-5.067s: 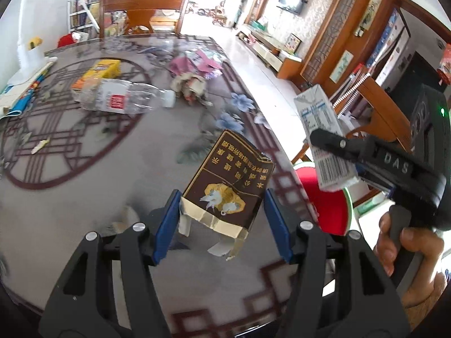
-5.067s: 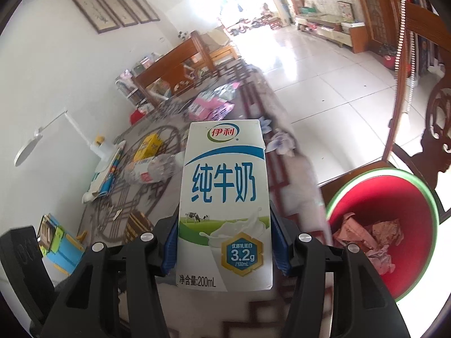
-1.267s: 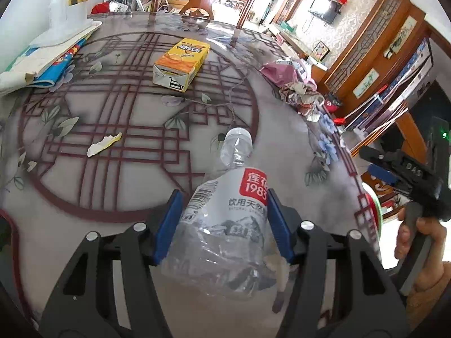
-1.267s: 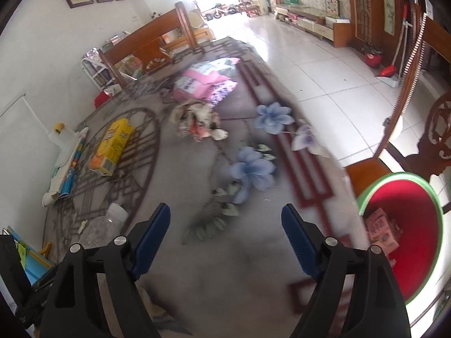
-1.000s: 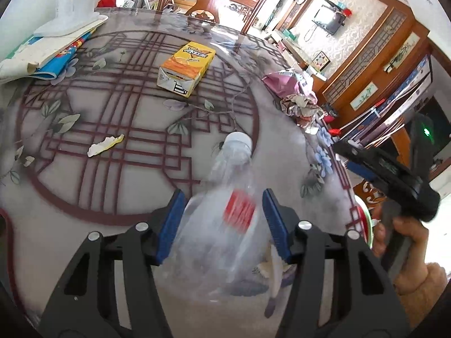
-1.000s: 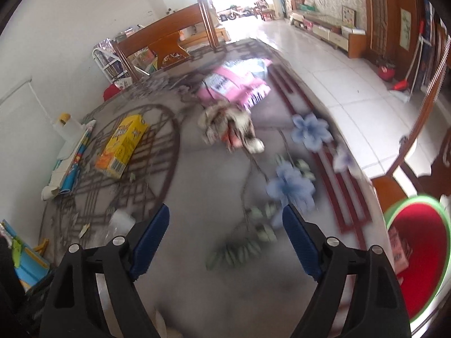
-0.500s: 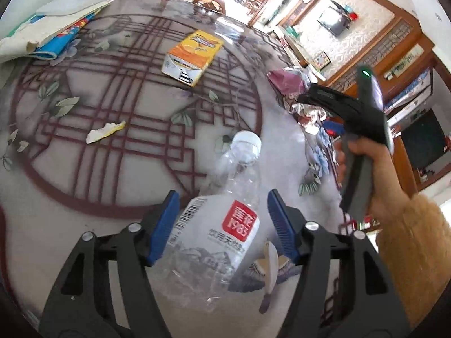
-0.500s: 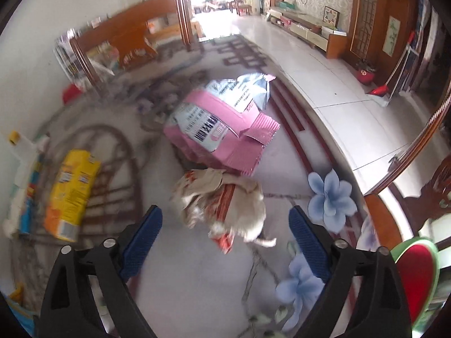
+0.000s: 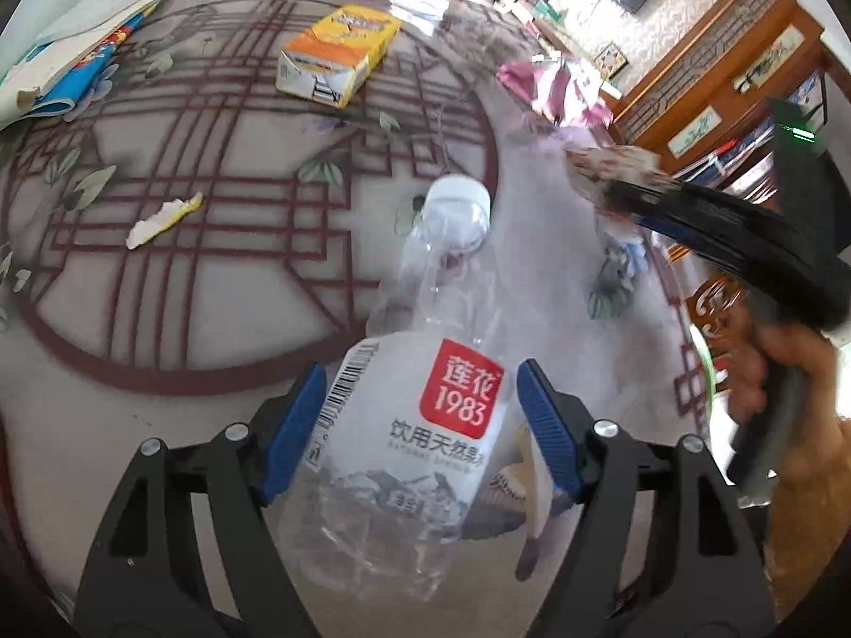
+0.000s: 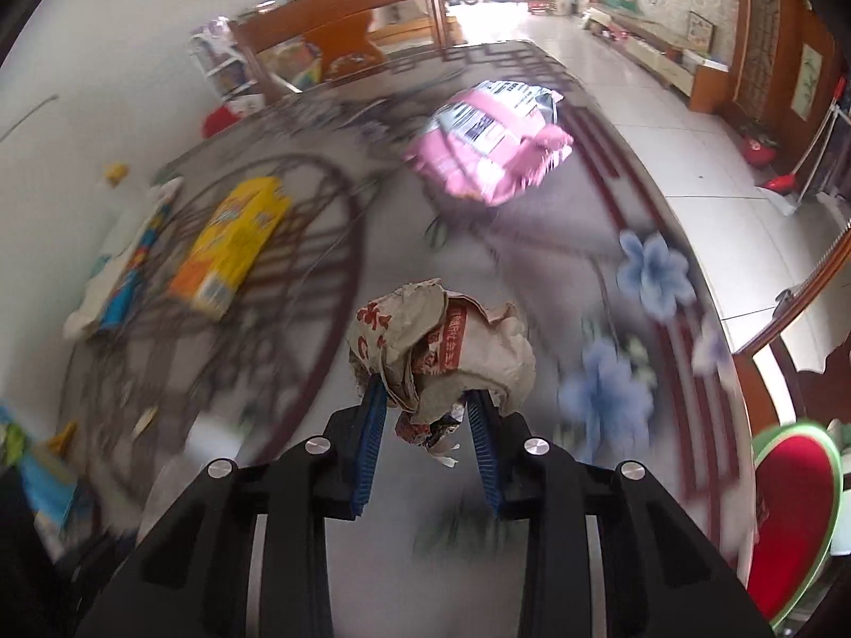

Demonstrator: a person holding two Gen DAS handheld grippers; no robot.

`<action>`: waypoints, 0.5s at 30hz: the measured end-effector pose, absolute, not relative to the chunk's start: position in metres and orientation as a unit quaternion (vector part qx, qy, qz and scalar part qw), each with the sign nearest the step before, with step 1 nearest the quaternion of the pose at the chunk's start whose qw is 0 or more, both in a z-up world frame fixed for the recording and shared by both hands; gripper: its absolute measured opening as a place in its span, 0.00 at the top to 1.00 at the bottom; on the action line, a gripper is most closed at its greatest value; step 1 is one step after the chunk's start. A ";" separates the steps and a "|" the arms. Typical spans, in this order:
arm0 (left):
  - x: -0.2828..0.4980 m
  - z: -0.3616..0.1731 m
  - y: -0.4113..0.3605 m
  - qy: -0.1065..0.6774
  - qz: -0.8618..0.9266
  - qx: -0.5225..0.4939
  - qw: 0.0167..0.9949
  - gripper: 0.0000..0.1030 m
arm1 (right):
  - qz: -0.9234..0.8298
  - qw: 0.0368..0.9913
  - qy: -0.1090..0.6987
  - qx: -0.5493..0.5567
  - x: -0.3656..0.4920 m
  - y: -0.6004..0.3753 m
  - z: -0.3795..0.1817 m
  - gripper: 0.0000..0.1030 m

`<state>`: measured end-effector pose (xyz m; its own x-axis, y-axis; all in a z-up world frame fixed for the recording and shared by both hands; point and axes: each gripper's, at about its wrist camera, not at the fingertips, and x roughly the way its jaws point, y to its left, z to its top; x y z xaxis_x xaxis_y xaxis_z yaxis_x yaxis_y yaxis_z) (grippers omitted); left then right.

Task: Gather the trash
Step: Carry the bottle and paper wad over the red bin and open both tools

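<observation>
Left gripper (image 9: 415,414) at lower centre, jaws opening around a clear bottle (image 9: 409,425), right gripper (image 10: 428,414) lower centre, jaws closing on crumpled paper (image 10: 447,345), hand (image 9: 782,372) at right edge gripping its handle.

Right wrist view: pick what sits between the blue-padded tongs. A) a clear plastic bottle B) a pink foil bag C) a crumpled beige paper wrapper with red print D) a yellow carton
C: the closing right tongs have the crumpled beige paper wrapper with red print between their pads, while the yellow carton and pink foil bag lie farther off on the table.
</observation>
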<state>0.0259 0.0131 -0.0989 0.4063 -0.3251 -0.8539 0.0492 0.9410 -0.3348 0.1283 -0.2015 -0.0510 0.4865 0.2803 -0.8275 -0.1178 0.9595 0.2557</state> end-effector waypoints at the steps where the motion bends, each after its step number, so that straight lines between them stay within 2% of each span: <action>1: 0.026 -0.100 0.011 0.535 -0.113 -0.125 0.828 0.31 | 0.123 0.857 0.493 0.085 0.118 -0.202 -0.048 0.71; 2: 0.026 -0.101 0.009 0.535 -0.114 -0.121 0.828 0.31 | 0.129 0.856 0.492 0.087 0.109 -0.204 -0.044 0.71; 5: 0.026 -0.101 0.006 0.529 -0.115 -0.114 0.833 0.44 | 0.144 0.856 0.487 0.095 0.079 -0.210 -0.032 0.70; 12: 0.024 -0.093 0.011 0.504 -0.110 -0.132 0.847 0.46 | 0.134 0.878 0.453 0.077 0.020 -0.224 -0.026 0.70; 15: 0.022 -0.084 0.017 0.485 -0.108 -0.156 0.854 0.46 | 0.125 0.878 0.441 0.136 0.017 -0.237 -0.027 0.70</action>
<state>0.0218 0.0172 -0.0841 0.5059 -0.3363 -0.7943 0.0336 0.9278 -0.3714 0.0170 -0.2372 -0.0272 0.5791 0.3392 -0.7413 -0.1000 0.9320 0.3484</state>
